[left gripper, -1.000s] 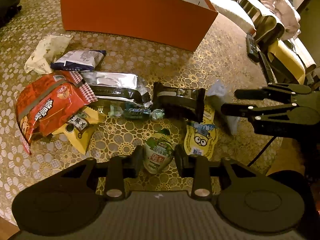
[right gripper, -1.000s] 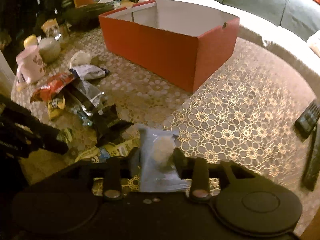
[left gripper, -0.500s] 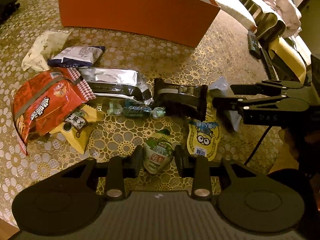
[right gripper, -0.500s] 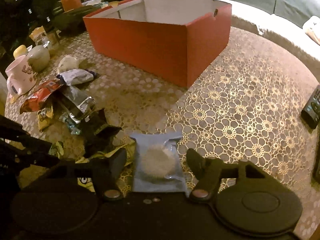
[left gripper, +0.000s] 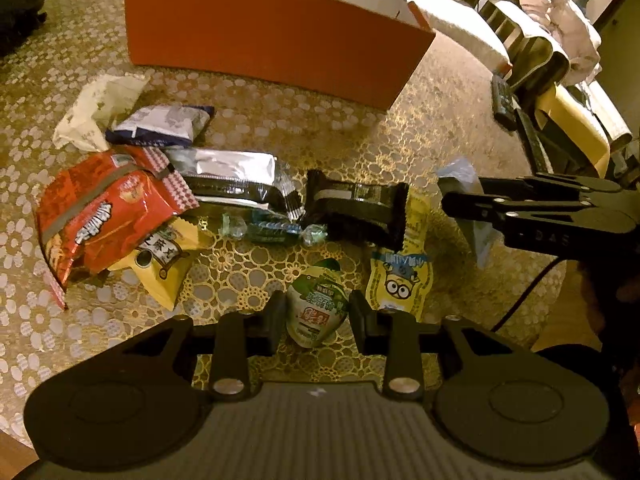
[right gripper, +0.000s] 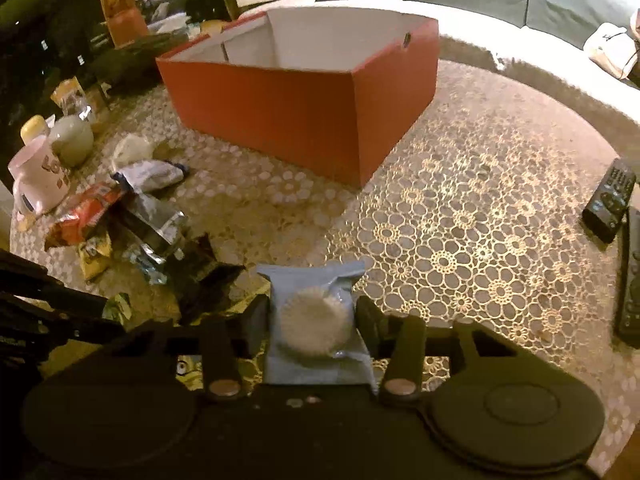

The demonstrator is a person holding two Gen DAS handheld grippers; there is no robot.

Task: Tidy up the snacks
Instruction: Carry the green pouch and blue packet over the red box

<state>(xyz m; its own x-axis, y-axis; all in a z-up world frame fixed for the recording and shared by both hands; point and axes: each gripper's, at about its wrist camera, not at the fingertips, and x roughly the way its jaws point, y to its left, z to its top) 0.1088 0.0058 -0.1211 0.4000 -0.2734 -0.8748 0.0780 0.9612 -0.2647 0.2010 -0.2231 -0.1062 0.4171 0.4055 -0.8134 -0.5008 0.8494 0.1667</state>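
Crinkly blue packet (right gripper: 316,320), round white cake inside; lacy tablecloth (right gripper: 460,240).

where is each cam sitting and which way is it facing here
Left wrist: sits on the left gripper, angled down over the snack pile; its fingers flank a green pouch, and the right gripper enters from the right.
Right wrist: sits on the right gripper, angled down toward the orange box; its jaws are closing around a blue wrapped cake, and the left gripper shows at the left edge.
Shared: the box, the lace tablecloth, the snack pile, the blue cake.
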